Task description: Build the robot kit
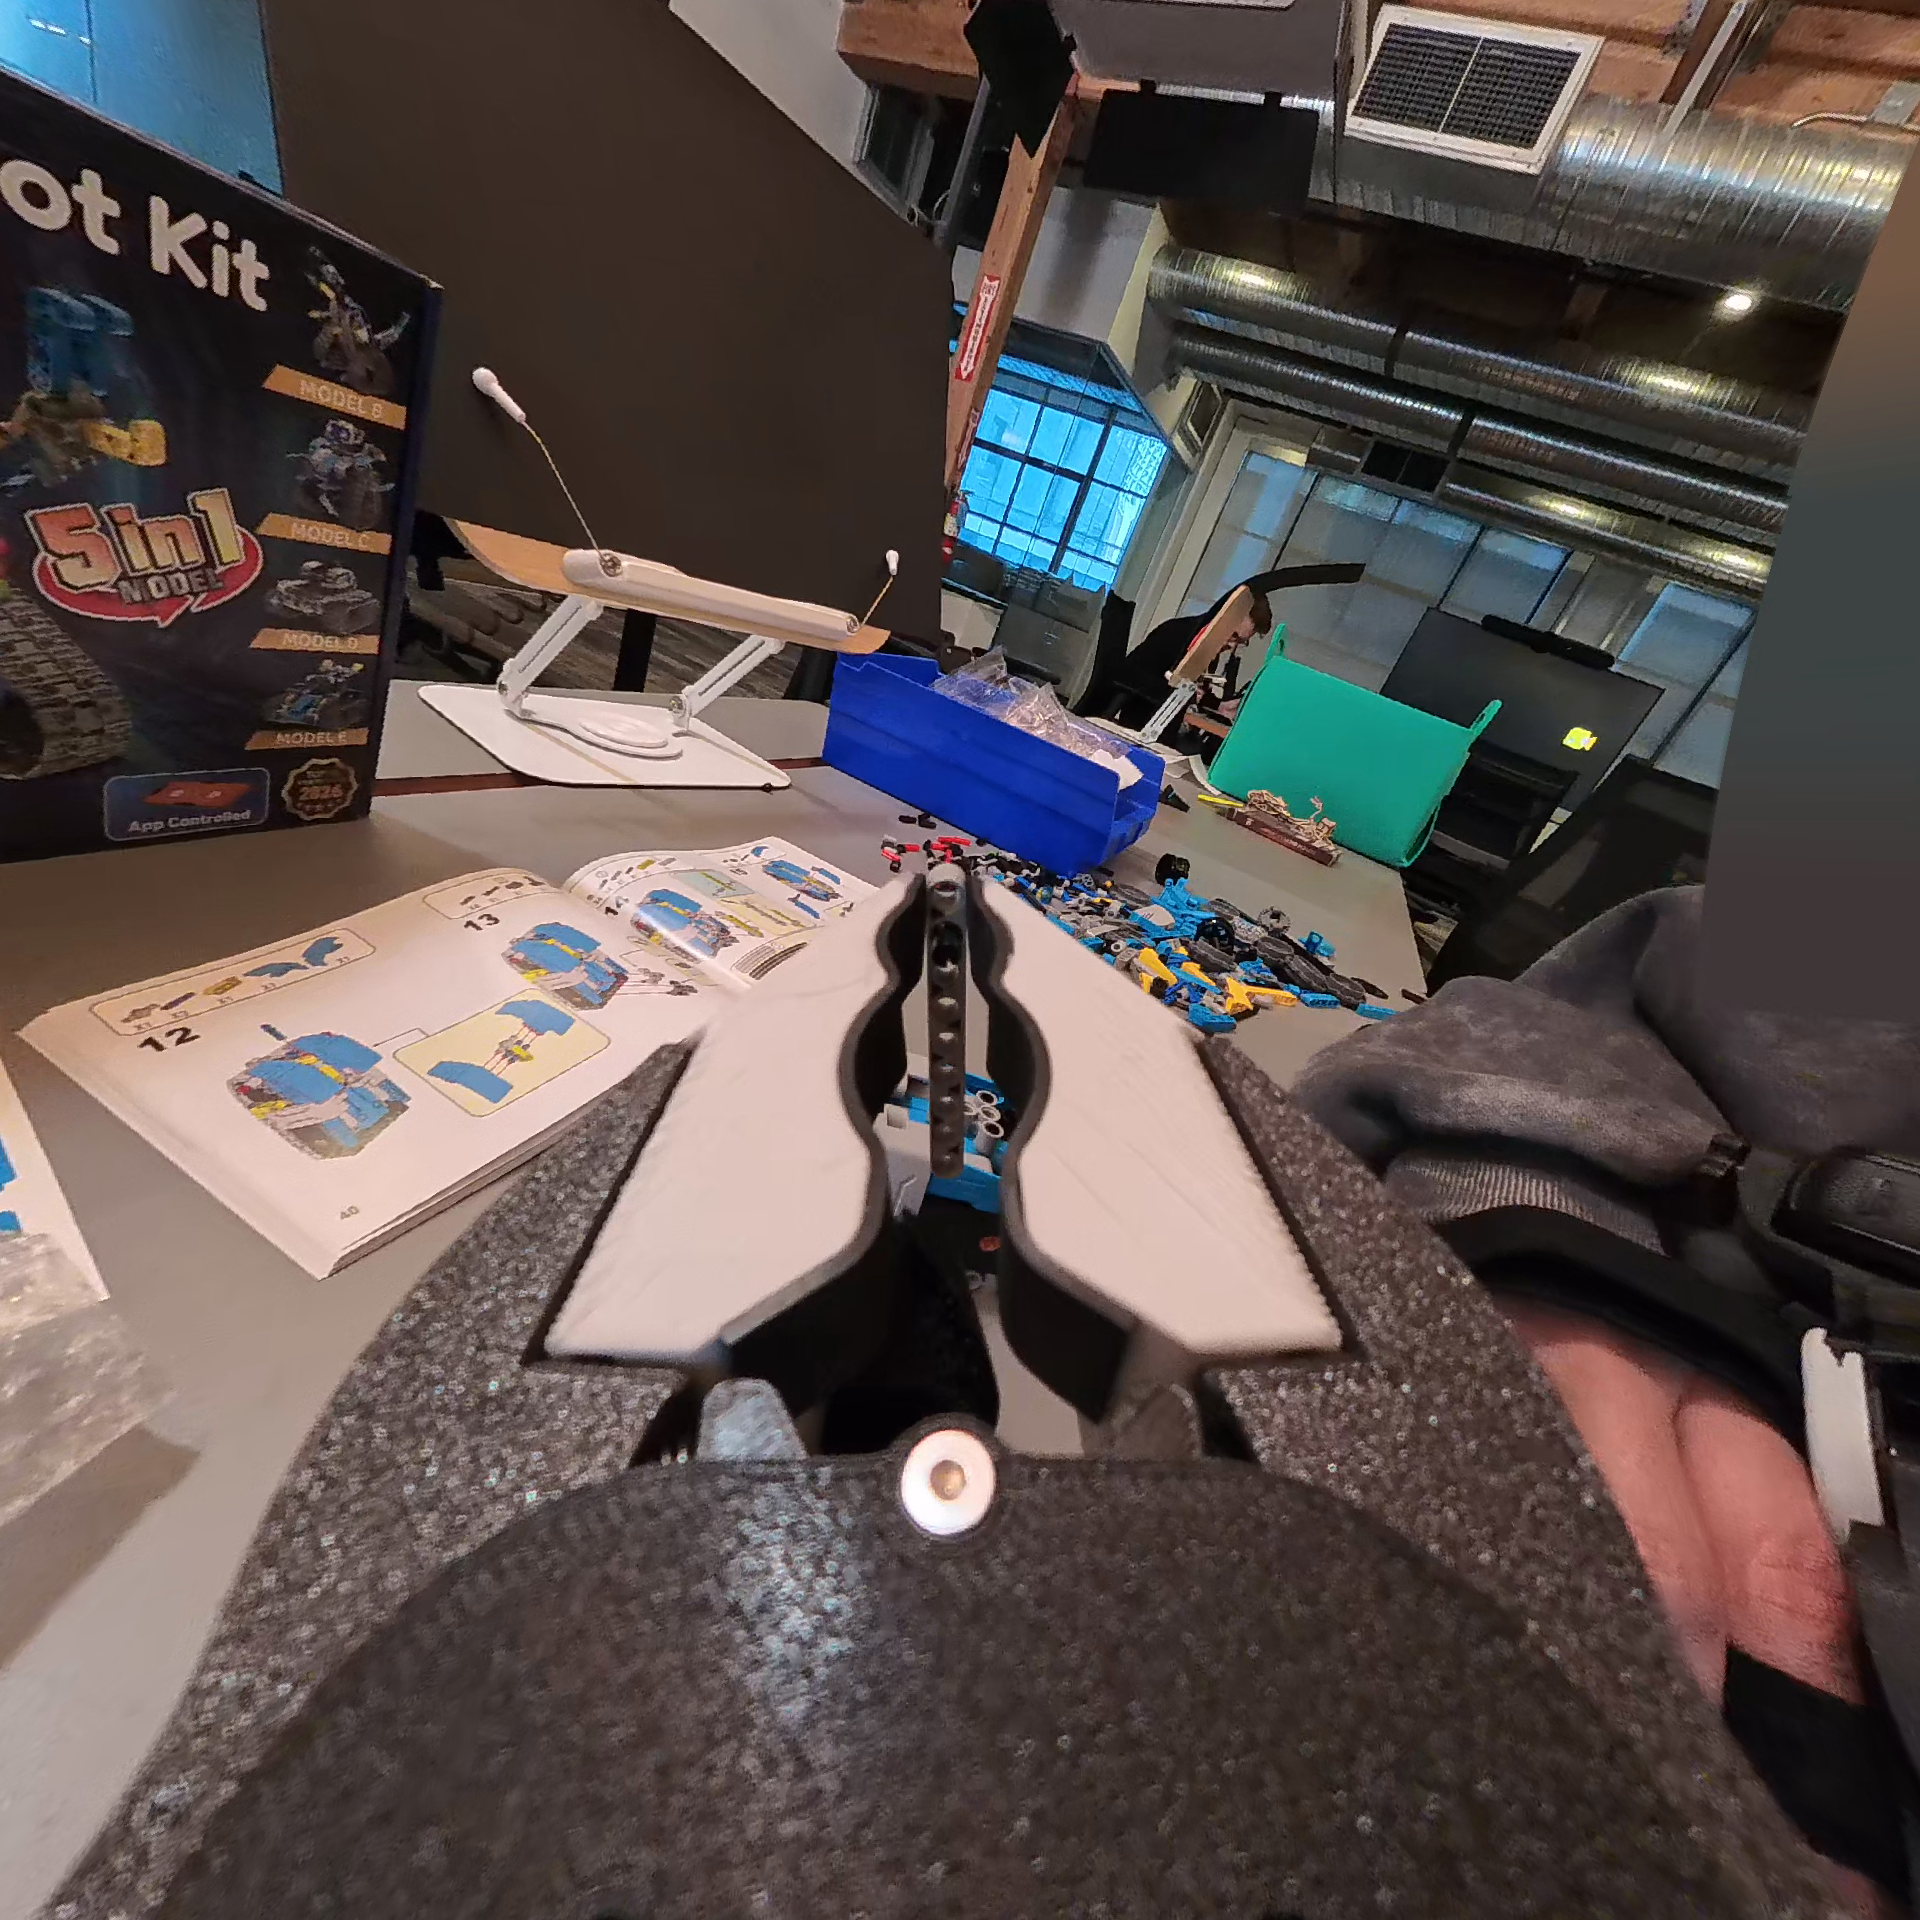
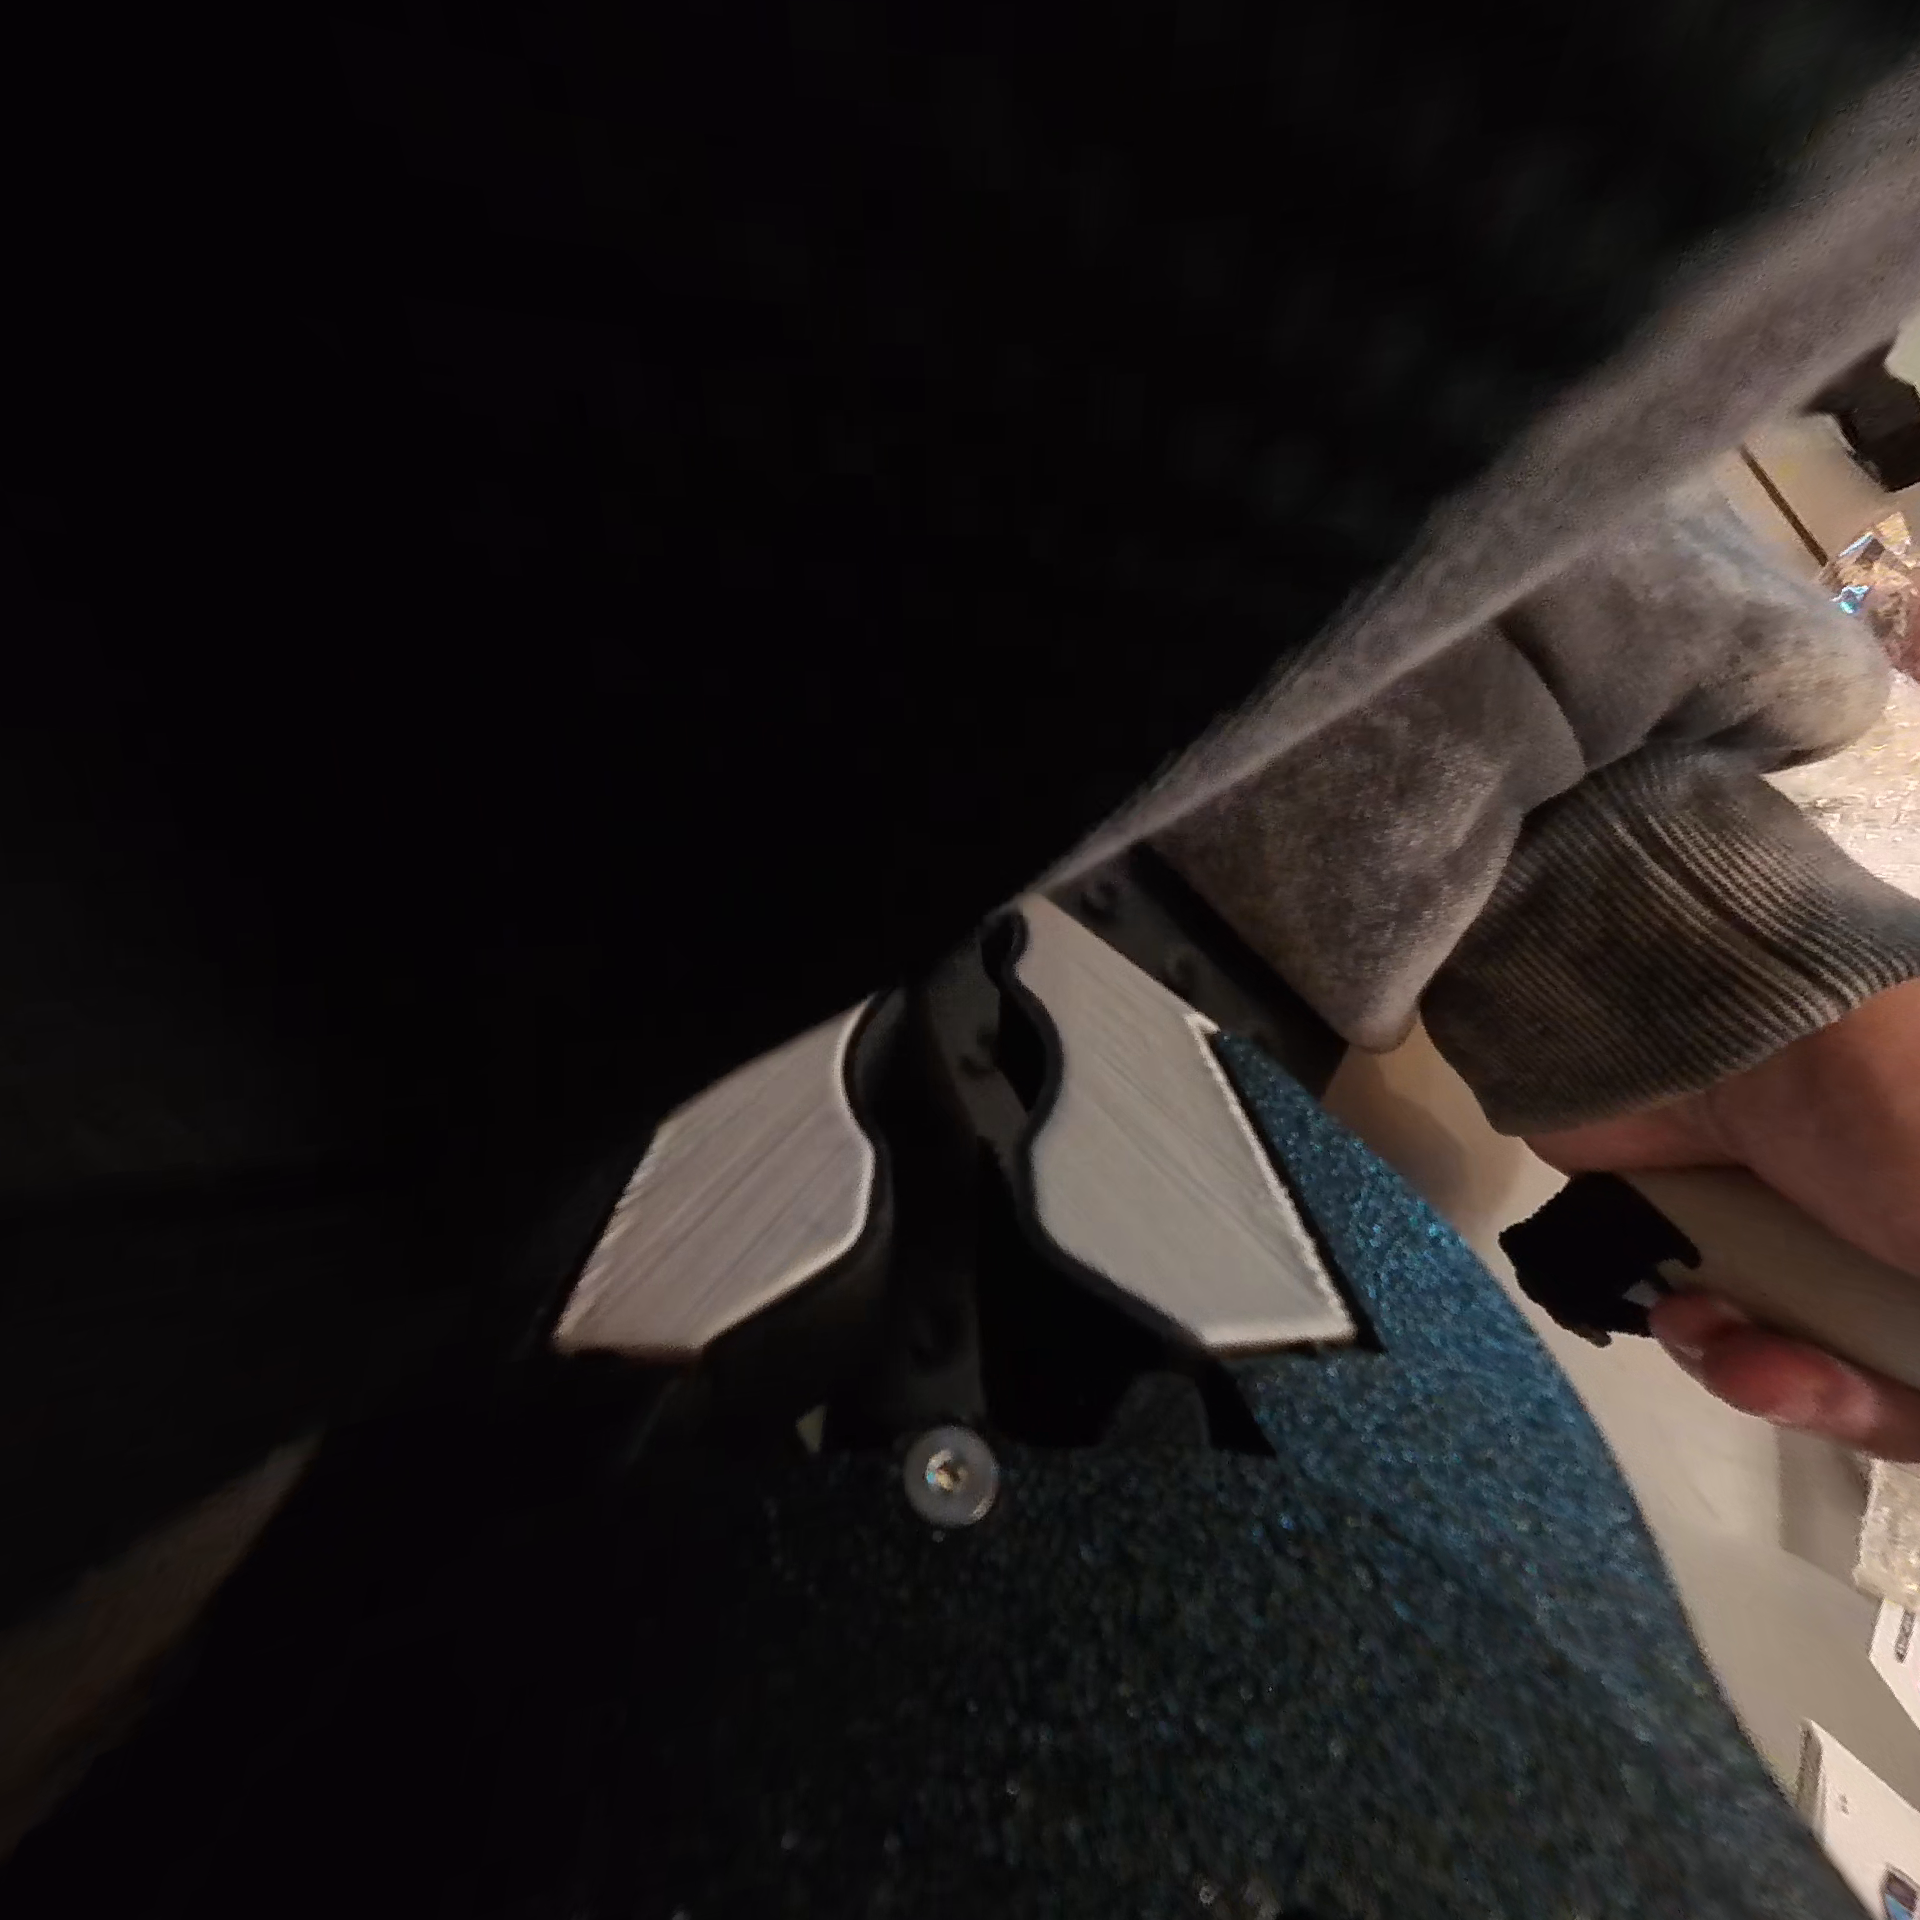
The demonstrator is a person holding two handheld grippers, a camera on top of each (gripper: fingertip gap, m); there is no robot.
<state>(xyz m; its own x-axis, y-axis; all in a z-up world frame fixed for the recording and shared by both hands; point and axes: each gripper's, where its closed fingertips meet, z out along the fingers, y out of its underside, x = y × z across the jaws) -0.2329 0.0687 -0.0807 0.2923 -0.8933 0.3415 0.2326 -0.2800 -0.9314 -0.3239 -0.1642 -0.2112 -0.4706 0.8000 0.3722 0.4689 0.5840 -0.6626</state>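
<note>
My left gripper (image 1: 945,904) is shut on a grey perforated beam (image 1: 945,997) and holds it upright above the grey table (image 1: 260,1382). A blue and white part-built model (image 1: 951,1143) shows below, between the fingers. In the right wrist view my right gripper (image 2: 945,966) is pressed close to dark cloth. Its jaws are nearly together, with a dark strip-shaped part (image 2: 951,1122) between them; its detail is lost in the dark. A grey sleeve (image 2: 1538,831) and a hand (image 2: 1766,1164) are just to its right.
An open instruction booklet (image 1: 364,1049) lies to the left, with a toy kit box (image 1: 187,520) standing behind it. A white folding stand (image 1: 623,686), a blue bin (image 1: 987,769), a green bin (image 1: 1340,769) and a pile of loose parts (image 1: 1205,951) lie farther off. A sleeve (image 1: 1538,1091) is at the right.
</note>
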